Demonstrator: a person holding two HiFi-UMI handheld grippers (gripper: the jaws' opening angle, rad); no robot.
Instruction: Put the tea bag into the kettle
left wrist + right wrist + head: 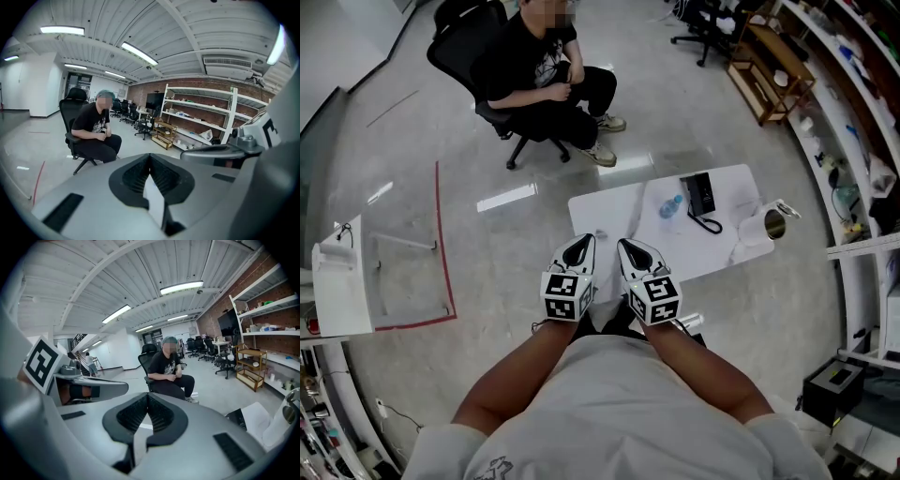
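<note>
A: Starting with the left gripper (586, 242)?

B: Shut, pads (136, 177) pressed tip to tip, gripping nothing. Held just above the near edge of the white table (609, 211).

A: And the right gripper (624, 246)?

B: Likewise closed, pads (132, 416) meeting at the tip, empty. Just beside the left gripper, pointing away from the body and over the same table edge.

A: Now to the kettle (766, 225)?

B: Found at the table's far right end, well apart from both grippers. White outside, steel inside. From the head view, laid out with the long axis running left to right across the picture, open mouth at the right end. Cannot tell whether standing upright or tipped over. Caught too at the right rim of the right gripper view.

A: As for the tea bag?

B: Not made out in any view.

A: Anything more on the table?

B: A bottle with a blue cap (671, 206) near the middle, then a black device with a cord (701, 197) just to its right, between bottle and kettle.

A: Beyond the table?

B: A person in black (546, 80), seated on an office chair (459, 47).
</note>
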